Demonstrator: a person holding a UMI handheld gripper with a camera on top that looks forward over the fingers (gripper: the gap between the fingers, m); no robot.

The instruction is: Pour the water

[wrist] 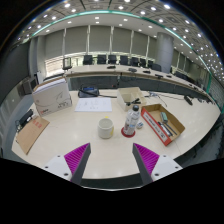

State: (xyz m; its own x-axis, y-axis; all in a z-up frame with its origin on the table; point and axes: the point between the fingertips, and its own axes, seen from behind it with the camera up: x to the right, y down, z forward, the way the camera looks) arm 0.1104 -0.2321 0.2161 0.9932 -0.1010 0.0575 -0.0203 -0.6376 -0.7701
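Was still the very start of the pour, by the look of it: approach stage, nothing picked up yet. Tool (110,160) hung back off the near edge of the bench (80,135), fingers spread wide apart, pink pads (76,156) facing each other with nothing between them. Held nothing at all.

Straight ahead of the tool, well beyond the fingertips, stood a small bottle (131,121) with a red label, upright, slightly toward the right finger's side. Just beside it, toward the left finger's side, sat a white cup (106,128), upright too, mouth up. Close together but not touching, as far as could be told. Couldn't tell whether the bottle had a cap on or how much water was in it.

Other stuff around: an open box (164,121) of odds and ends off past the right finger, a brown envelope (32,132) off past the left one, a white box (52,96) and some papers (95,103) further back. Row of chairs (112,60) way beyond all that.

Next move, best guess: push forward over the bench, line the gap up on the bottle, squeeze around its body, then lift and tip toward the cup. Would need care not to clip the cup on the way in, given how near it sat.
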